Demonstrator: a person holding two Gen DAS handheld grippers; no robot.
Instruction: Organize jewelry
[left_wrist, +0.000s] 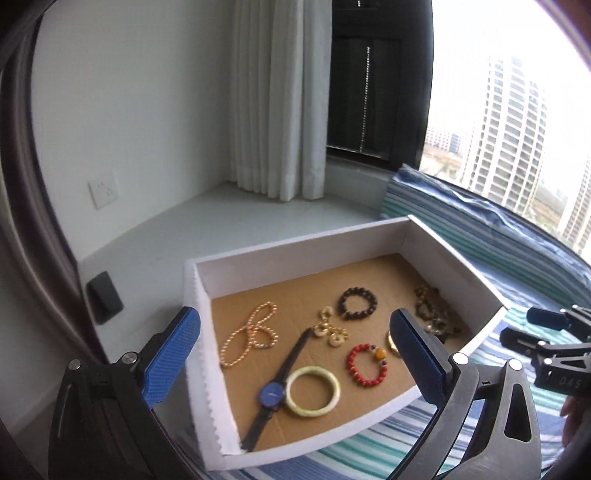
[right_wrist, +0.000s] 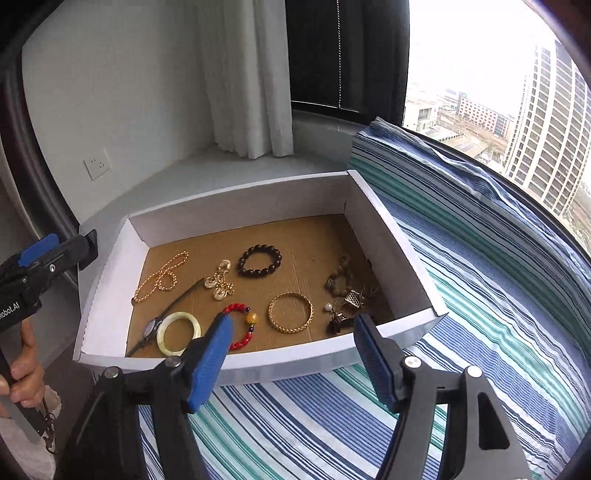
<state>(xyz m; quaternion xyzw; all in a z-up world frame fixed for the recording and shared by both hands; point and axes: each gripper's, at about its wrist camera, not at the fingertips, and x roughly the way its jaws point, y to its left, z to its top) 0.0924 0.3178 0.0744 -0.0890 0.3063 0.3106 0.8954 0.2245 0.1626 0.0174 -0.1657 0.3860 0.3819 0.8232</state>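
On striped bedding (right_wrist: 461, 314) by the window, both grippers (left_wrist: 295, 354) (right_wrist: 291, 354) gape empty before the jewelry box (right_wrist: 388, 236).

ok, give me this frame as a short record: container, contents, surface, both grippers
container: open white box with brown cardboard floor
contents: pearl strand, watch, pale green bangle, red bead bracelet, gold bangle, dark bead bracelet, gold ring charms, tangled pile in the right corner
surface: striped cloth
left gripper: open, holding nothing, above the box
right gripper: open, holding nothing, at the near wall
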